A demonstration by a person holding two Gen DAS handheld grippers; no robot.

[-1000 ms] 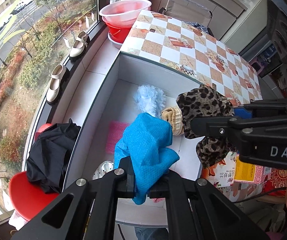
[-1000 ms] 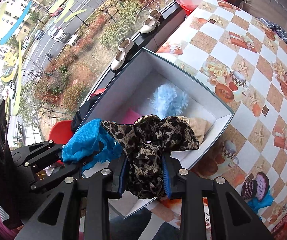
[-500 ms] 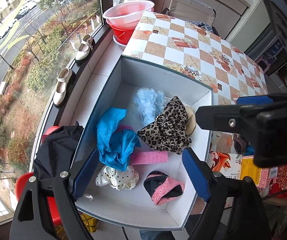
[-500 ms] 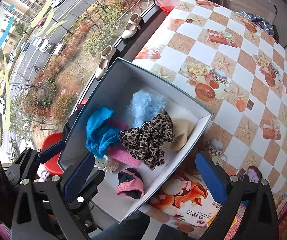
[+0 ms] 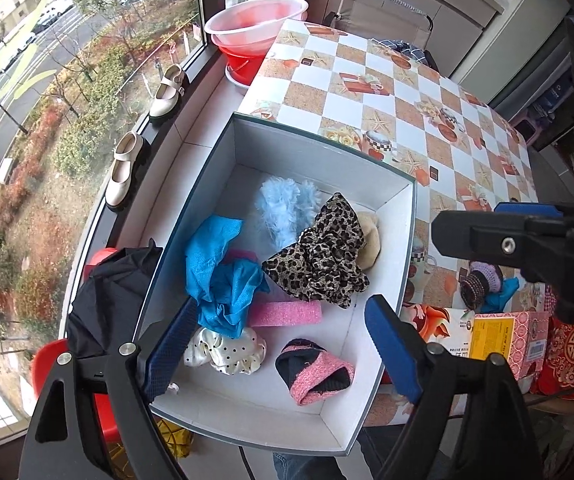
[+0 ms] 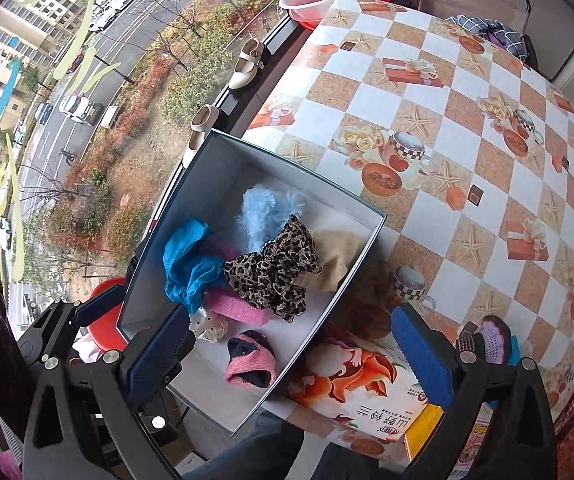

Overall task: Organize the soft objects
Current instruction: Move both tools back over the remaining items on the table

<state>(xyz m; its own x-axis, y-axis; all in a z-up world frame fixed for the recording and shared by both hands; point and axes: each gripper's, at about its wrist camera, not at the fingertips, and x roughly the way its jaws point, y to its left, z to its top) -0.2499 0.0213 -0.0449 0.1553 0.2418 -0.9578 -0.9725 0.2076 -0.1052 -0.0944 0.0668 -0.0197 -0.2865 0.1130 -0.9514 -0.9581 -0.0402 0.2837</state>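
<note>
A white box [image 5: 403,240] [image 6: 367,240] on the table edge holds several soft things: a blue cloth [image 5: 223,276] [image 6: 187,264], a leopard-print scrunchie [image 5: 323,260] [image 6: 275,276], a fluffy light-blue piece [image 5: 283,208] [image 6: 263,212], a beige piece [image 5: 369,240], a pink sponge [image 5: 287,314], a white dotted scrunchie [image 5: 227,354] and a pink-black knit piece [image 5: 315,372] [image 6: 249,364]. My left gripper [image 5: 283,344] is open and empty above the box's near end. My right gripper [image 6: 291,352] is open and empty above the box's near right corner.
A purple knit piece and blue cloth [image 5: 483,282] [image 6: 491,340] lie on the checked tablecloth [image 6: 447,120] right of the box. Printed cartons [image 6: 359,384] lie at the near edge. Red basins [image 5: 255,28], shoes on the sill [image 5: 123,172], a black garment on a red chair [image 5: 107,300] are at left.
Both grippers opened and let go: the blue cloth and the leopard scrunchie dropped into the box. Both grippers then pulled back and up from the box.
</note>
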